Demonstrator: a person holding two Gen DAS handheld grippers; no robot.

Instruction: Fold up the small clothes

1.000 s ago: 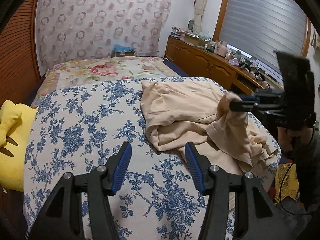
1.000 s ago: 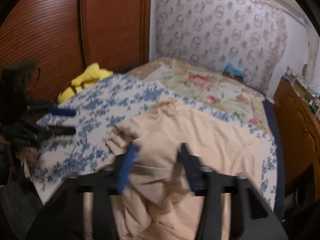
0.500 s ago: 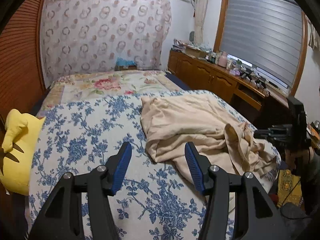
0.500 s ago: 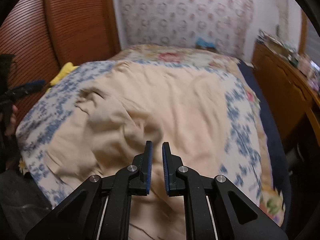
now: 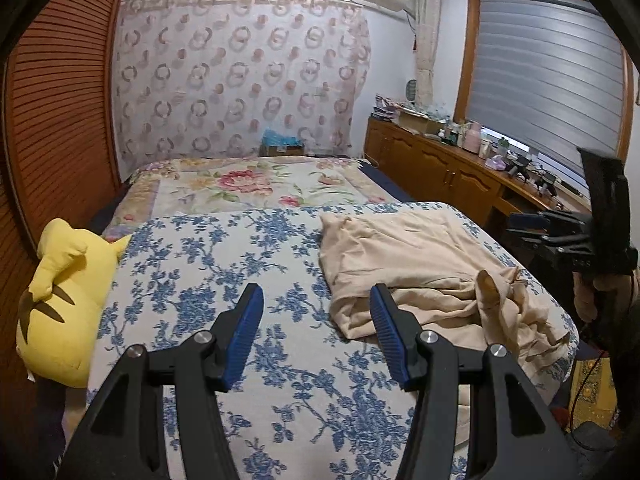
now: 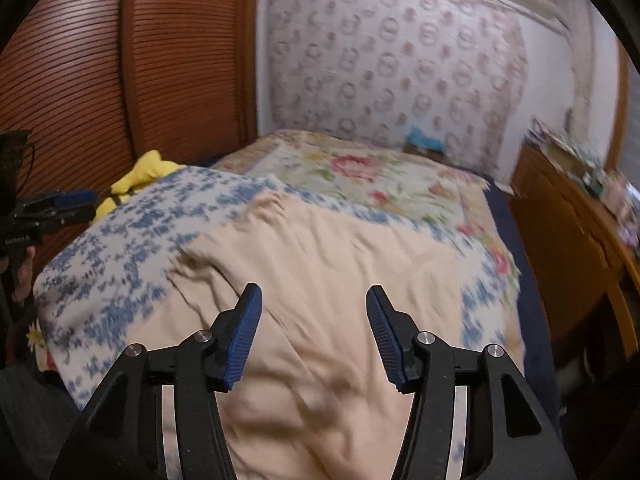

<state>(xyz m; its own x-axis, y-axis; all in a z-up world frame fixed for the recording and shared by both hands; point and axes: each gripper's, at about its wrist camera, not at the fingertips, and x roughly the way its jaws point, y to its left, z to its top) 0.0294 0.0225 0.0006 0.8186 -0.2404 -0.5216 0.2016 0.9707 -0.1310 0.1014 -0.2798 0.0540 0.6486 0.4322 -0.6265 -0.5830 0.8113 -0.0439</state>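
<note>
A crumpled beige garment (image 5: 424, 276) lies on the bed (image 5: 224, 280), on the blue-flowered cover, toward the side nearer the wooden cabinets (image 5: 436, 176). It is not flat: its near edge is bunched into thick folds and one corner stands up in a small peak. In the right wrist view the same cloth (image 6: 328, 280) spreads wide below the camera, blurred.

The left gripper (image 5: 316, 320) hovers over the flowered cover with its jaws about half open and nothing between them; the blue pad (image 5: 384, 332) on the garment's side stands just in front of the cloth's near fold, and I cannot tell whether it touches.

The right gripper (image 6: 314, 322) hangs above the garment, its jaws opening at this moment, standing well apart with only the cloth below in the gap and no fabric pinched by either pad. From the left wrist view this gripper (image 5: 532, 226) shows at the bed's edge, clear of the cloth, with a hand (image 5: 600, 292) below it.

A yellow plush toy (image 5: 64, 300) sits at the bed's far side by the slatted wooden door (image 5: 52, 120).
</note>
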